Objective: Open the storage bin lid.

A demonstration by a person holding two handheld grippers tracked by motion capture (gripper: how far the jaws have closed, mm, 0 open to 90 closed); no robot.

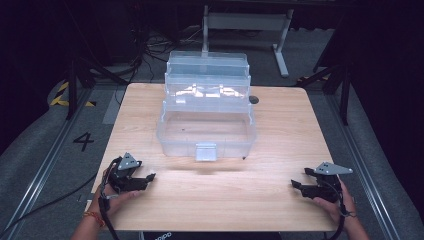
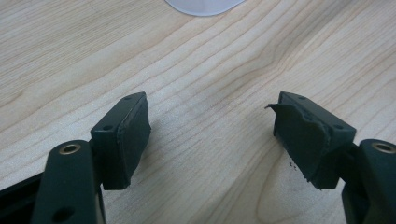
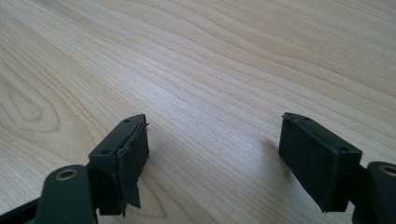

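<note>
A clear plastic tiered box [image 1: 206,107] stands opened in steps on the wooden table [image 1: 280,130], its white latch [image 1: 206,151] facing me. My left gripper [image 1: 150,177] lies low over the table's front left, held in a hand, open, with bare wood between its pads [image 2: 133,140]. My right gripper [image 1: 295,183] sits at the front right, also held in a hand and open, and nothing lies between its pads [image 3: 317,161]. Both grippers point inward and stay well short of the box. A pale rounded edge of the box [image 2: 203,5] shows at the top of the left gripper view.
A small dark round spot [image 1: 254,100] sits on the table right of the box. A tiny dark speck [image 1: 243,158] lies near the box's front right corner. Floor rails, cables and a white frame [image 1: 245,22] surround the table.
</note>
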